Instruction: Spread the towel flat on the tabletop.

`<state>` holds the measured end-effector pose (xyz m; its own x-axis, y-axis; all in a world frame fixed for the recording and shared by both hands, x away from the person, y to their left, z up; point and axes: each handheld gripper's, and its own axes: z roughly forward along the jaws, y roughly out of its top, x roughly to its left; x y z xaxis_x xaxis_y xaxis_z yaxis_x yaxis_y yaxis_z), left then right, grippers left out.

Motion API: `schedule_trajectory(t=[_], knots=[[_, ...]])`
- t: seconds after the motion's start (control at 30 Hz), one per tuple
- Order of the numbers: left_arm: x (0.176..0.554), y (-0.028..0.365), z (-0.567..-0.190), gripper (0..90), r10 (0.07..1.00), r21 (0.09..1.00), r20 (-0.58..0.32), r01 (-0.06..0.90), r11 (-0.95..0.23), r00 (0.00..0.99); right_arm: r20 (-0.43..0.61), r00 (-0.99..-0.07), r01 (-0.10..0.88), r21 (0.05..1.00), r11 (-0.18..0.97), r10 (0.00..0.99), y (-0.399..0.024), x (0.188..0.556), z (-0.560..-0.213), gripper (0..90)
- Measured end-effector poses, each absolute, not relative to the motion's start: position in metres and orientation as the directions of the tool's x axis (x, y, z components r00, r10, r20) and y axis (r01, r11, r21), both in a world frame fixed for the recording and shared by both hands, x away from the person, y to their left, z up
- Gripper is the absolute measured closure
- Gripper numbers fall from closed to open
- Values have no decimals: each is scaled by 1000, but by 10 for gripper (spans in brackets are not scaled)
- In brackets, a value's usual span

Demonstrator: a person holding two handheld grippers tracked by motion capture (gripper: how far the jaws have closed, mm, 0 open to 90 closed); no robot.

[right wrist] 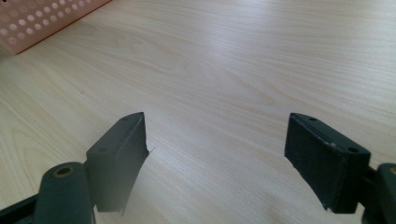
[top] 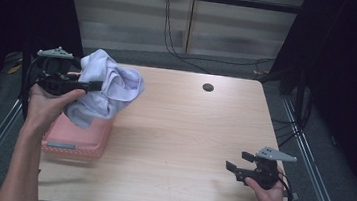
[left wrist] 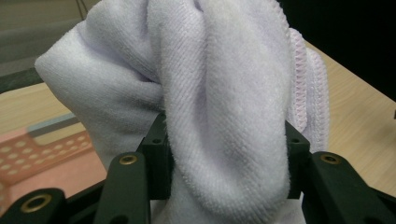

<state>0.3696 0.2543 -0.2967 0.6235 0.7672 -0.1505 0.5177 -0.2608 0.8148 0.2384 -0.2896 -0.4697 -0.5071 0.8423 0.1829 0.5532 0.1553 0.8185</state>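
towels: 1 [top: 107,90] | baskets: 1 [top: 79,140] | left claw [top: 85,85]: grasping towel | right claw [top: 234,169]: released

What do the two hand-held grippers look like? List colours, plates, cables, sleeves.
Left gripper: black two-jaw body, grey three-cornered plate on top, black cable looping behind. Right gripper: black too, grey plate, black cable beside the wrist. Its square jaw pads are dark; brass-coloured pivots. Both forearms show no sleeves.
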Motion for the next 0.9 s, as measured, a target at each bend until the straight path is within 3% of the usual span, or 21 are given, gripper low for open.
schedule_trajectory(t=[0.9], knots=[[377,159,-321,506,632,802,-184,487,-347,753,189,-506,553,820,148,842,-292,243,-469,205]])
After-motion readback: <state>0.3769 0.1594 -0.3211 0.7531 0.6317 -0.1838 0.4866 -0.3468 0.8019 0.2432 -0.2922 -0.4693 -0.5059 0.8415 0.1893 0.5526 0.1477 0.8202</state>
